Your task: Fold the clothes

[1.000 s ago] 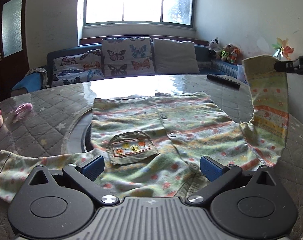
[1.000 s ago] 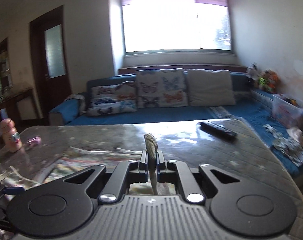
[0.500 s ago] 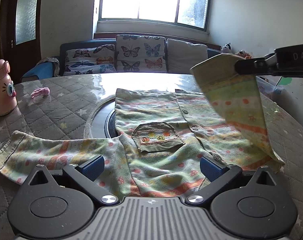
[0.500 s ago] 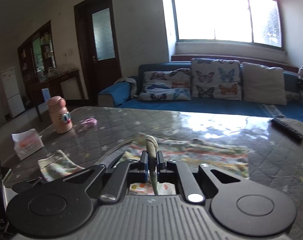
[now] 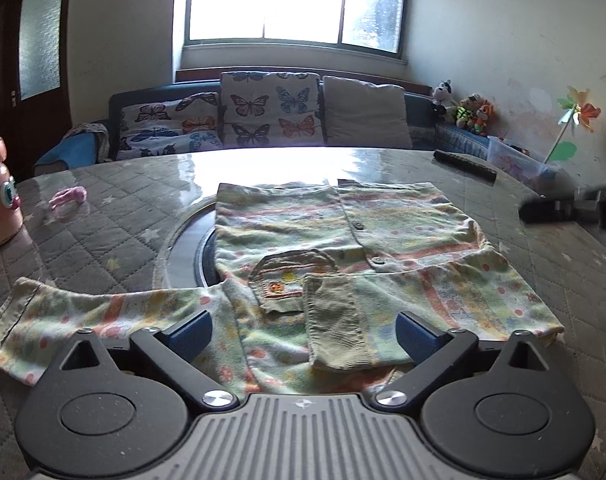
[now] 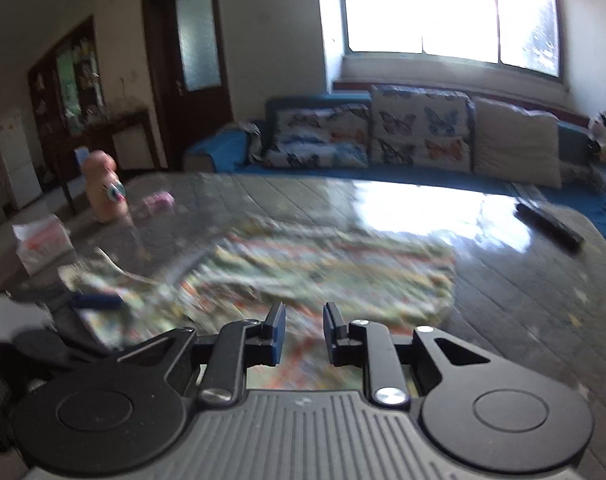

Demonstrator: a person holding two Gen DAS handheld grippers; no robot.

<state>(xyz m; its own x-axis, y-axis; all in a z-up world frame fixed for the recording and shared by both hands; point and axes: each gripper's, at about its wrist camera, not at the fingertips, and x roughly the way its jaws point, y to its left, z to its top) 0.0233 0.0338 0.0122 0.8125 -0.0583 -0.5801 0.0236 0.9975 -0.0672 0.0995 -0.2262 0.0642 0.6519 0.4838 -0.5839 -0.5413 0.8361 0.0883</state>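
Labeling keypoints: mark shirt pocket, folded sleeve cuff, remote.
shirt pocket [image 5: 281, 285]: left wrist view, embroidered front.
folded sleeve cuff [image 5: 337, 326]: left wrist view, ribbed middle.
remote [image 5: 465, 165]: left wrist view, mid-body.

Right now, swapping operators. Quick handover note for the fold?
Left gripper: open, empty, low over the shirt's near edge.
Right gripper: open, empty, off to the shirt's right side.
Shirt lies buttoned on the table. Right sleeve is folded across the chest, cuff over the pocket.
Left sleeve is spread flat: fold it in, then the body.
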